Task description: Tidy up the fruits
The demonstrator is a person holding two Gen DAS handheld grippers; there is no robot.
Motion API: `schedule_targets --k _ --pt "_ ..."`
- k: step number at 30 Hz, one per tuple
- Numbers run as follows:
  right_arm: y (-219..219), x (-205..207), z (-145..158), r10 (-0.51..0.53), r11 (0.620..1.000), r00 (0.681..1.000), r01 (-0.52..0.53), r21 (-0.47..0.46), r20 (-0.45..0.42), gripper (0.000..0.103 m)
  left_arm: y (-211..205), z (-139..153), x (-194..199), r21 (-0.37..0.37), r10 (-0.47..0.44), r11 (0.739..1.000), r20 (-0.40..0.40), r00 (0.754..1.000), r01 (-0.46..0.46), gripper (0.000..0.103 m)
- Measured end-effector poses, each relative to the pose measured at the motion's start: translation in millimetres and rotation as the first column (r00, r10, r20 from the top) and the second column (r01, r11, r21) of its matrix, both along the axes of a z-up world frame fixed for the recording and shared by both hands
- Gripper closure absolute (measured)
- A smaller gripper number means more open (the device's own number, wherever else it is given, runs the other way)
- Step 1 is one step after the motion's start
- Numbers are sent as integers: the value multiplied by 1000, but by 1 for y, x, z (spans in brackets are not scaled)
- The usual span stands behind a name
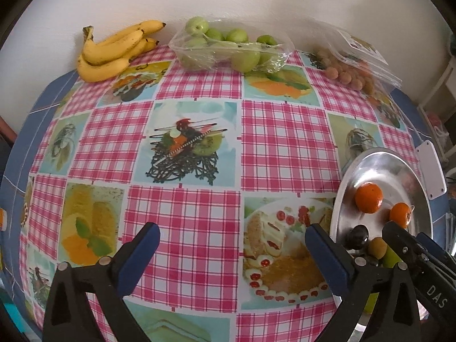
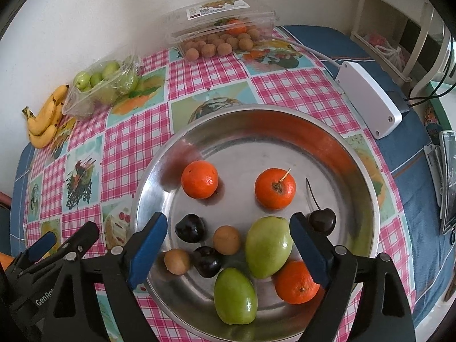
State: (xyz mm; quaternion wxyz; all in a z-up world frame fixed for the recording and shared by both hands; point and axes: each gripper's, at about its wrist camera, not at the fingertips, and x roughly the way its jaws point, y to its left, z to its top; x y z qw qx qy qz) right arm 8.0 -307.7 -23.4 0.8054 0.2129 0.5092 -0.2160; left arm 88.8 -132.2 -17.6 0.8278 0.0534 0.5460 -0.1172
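Observation:
A round metal tray [image 2: 356,154] holds three oranges, among them one with a stem [image 2: 275,188], two green fruits [image 2: 268,246], three dark cherries [image 2: 190,228] and two brown longans [image 2: 226,239]. My right gripper [image 2: 228,219] hangs open over the tray's near half. Its pads stand apart from the fruit below them. My left gripper [image 1: 232,228] is open over the bare checked tablecloth, left of the tray [image 1: 370,159], with nothing between its fingers. Bananas [image 1: 114,48], a pack of green fruits [image 1: 228,45] and a clear box of longans [image 1: 350,65] line the back wall.
A white box [image 2: 367,102] with a cable lies right of the tray on the blue cloth. A phone-like device [image 2: 449,182] lies at the far right edge. The wall closes the back. The checked tablecloth [image 1: 182,148] spreads between the tray and the bananas.

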Motion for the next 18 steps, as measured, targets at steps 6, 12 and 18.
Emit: schedule_targets --k 6,12,18 --pt "0 -3 2 -7 1000 1000 7 -10 23 2 6 3 1 -13 8 1000 29 1000 -8 0" --pt "3 -7 4 3 1000 999 -2 -27 35 2 9 6 -2 -24 -12 1000 51 999 13 0" --pt "10 -12 4 18 999 999 -16 -38 46 2 12 12 -9 -40 -32 999 71 997 35 0"
